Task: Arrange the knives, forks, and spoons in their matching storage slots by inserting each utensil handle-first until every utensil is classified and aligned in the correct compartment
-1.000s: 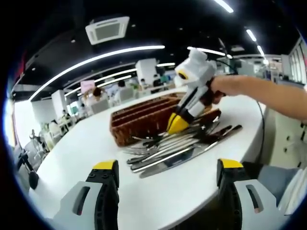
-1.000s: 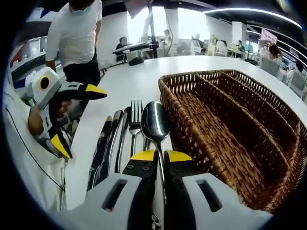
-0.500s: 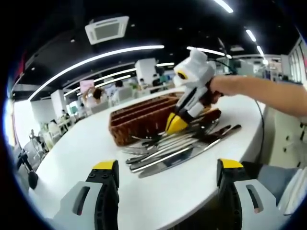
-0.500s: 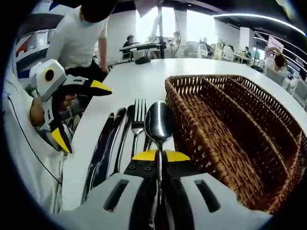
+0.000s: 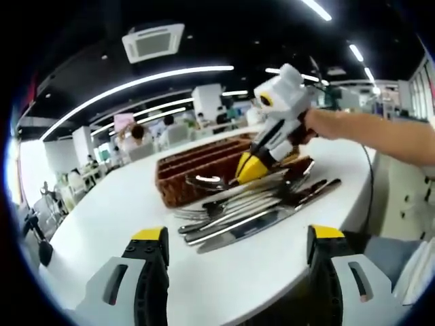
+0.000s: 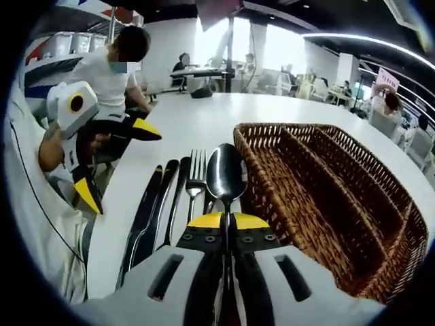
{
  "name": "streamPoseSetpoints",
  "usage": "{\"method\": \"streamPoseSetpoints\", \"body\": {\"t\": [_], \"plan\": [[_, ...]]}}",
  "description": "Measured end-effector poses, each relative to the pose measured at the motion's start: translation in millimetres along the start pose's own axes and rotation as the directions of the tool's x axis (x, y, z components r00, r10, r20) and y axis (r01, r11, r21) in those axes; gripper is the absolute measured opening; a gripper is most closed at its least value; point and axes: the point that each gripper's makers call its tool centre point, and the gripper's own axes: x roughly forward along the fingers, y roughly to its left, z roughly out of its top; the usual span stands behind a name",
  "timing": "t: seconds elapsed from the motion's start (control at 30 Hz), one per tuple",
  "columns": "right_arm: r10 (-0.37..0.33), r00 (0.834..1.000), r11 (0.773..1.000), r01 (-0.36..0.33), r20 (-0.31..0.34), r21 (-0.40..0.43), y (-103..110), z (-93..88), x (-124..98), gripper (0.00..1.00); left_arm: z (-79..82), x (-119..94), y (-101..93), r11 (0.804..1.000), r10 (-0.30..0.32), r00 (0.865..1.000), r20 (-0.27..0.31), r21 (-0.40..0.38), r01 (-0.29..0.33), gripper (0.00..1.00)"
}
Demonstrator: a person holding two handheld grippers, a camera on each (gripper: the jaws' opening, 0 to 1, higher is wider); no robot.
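Your left claw (image 5: 230,248) hangs wide apart over the near edge of the bench (image 5: 115,207). Knives (image 6: 146,210) and a fork (image 6: 195,178) lie side by side left of the basket (image 6: 326,197). Your right claw (image 6: 227,220) is clamped on the spoon (image 6: 226,175), lifted above the row, bowl forward

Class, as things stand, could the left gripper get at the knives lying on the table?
Probably yes. The left gripper is open with bare table between it and the knives. The right gripper, shut on a spoon, is above the pile's far side.
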Motion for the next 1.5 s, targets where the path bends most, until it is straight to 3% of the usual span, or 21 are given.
{"method": "streamPoseSetpoints", "body": {"t": [0.33,0.57,1.5], "plan": [[-0.056,0.998,0.998,0.056,0.029,0.006,-22,25.5,-30,0.02,2.3,1,-1.4,1.000,-0.007,1.000,0.012,-0.011,0.007,0.84],[-0.084,0.996,0.996,0.084,0.008,-0.004,-34,26.6,-44,0.02,4.0,5,-1.5,1.000,-0.014,1.000,0.023,-0.021,0.014,0.84],[-0.115,0.991,0.991,0.111,-0.065,-0.069,-85,56.3,-47,0.02,16.4,14,17.3,0.996,0.001,0.996,0.094,-0.091,0.008,0.84]]}}
